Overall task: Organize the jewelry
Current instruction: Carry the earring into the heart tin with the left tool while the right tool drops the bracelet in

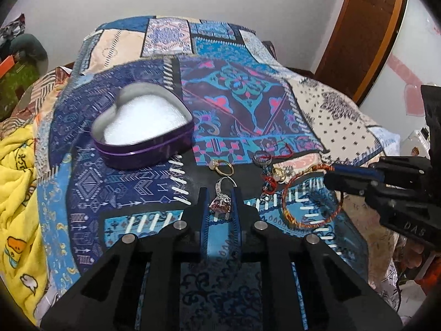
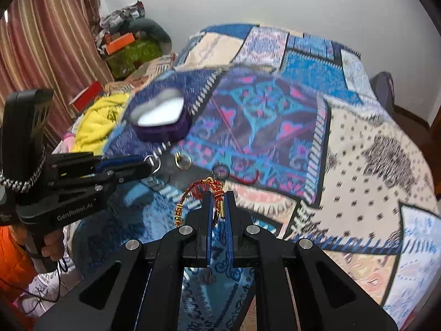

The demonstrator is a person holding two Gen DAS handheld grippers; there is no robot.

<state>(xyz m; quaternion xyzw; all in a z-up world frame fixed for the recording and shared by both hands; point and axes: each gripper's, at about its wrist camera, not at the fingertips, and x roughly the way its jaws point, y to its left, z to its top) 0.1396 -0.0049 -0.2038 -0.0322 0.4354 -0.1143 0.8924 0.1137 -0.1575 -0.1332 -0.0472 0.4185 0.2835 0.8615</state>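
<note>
My left gripper (image 1: 220,193) is shut on a silver ring with a pink stone (image 1: 220,203), held just above the bedspread; the ring's band also shows at its tip in the right wrist view (image 2: 154,162). My right gripper (image 2: 217,196) is shut on a red and gold cord bracelet (image 2: 193,193); in the left wrist view the bracelet (image 1: 311,195) hangs from its fingers (image 1: 344,175). A purple heart-shaped tin (image 1: 143,129) with white padding sits open, far left of both grippers. A gold ring (image 1: 223,167), a dark ring (image 1: 261,157) and a beaded trinket (image 1: 275,178) lie on the spread.
The patchwork bedspread (image 1: 242,91) covers a bed. A yellow blanket (image 1: 16,182) lies at the left. Boxes and clothes (image 2: 129,47) are piled by a striped curtain (image 2: 49,41). A wooden door (image 1: 369,27) stands at the right.
</note>
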